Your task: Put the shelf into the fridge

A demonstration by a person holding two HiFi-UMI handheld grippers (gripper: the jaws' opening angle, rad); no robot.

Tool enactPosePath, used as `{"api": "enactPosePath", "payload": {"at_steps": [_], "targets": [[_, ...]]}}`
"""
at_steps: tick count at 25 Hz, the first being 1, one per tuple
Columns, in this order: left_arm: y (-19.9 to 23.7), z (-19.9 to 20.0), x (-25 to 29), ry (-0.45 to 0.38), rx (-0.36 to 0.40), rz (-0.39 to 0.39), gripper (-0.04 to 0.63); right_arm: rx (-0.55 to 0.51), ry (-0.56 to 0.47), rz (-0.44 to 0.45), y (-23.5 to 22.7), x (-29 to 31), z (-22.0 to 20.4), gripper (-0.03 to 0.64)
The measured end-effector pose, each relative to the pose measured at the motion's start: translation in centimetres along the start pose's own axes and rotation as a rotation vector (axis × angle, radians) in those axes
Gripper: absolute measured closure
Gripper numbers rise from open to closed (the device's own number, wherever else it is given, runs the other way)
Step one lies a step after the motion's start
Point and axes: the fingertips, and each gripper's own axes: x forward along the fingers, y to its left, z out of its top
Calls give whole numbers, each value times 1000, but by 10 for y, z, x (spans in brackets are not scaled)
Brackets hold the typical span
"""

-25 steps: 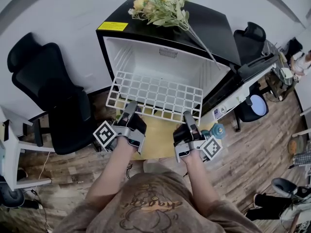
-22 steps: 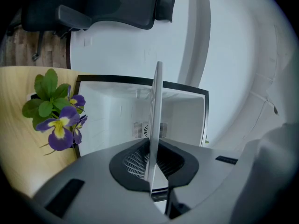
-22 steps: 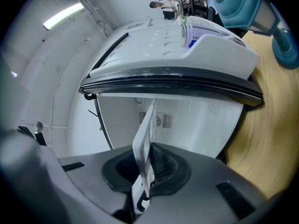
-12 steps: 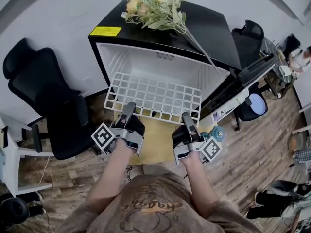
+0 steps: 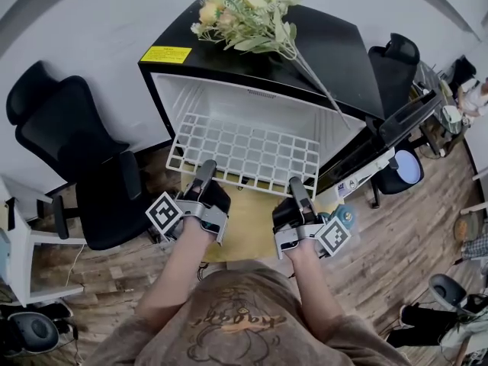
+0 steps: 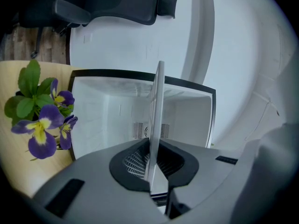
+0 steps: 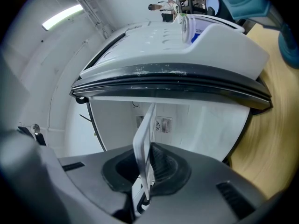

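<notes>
A white wire shelf (image 5: 244,149) lies about level in front of the open black fridge (image 5: 335,44), its far edge at the mouth of the white interior (image 5: 252,101). My left gripper (image 5: 204,177) is shut on the shelf's near edge at the left, and my right gripper (image 5: 297,192) is shut on it at the right. In the left gripper view the shelf (image 6: 156,106) shows edge-on between the pads of the left gripper (image 6: 152,168), with the fridge interior (image 6: 112,120) behind it. The right gripper view shows the right gripper (image 7: 145,174) clamping the shelf (image 7: 145,134) the same way.
The fridge door (image 5: 385,132) stands open to the right. A flower bouquet (image 5: 252,14) lies on the fridge top. A black office chair (image 5: 69,151) stands at the left, another (image 5: 396,59) at the right. A yellow mat (image 5: 244,223) and a blue bottle (image 5: 341,216) are below the grippers. Purple flowers (image 6: 42,120) show left.
Both grippers and the shelf stay almost where they were in front of the fridge. Only the head view has shifted a little.
</notes>
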Motion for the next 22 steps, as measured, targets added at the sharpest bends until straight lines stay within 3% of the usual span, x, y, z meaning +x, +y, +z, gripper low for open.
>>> {"api": "enactPosePath", "payload": {"at_steps": [10, 22], "targets": [[-2, 0, 1, -28, -5, 13, 548, 3, 28, -25, 0, 1, 1, 591], [-4, 1, 10, 40, -8, 36, 548, 20, -53, -65, 1, 7, 7, 591]]}}
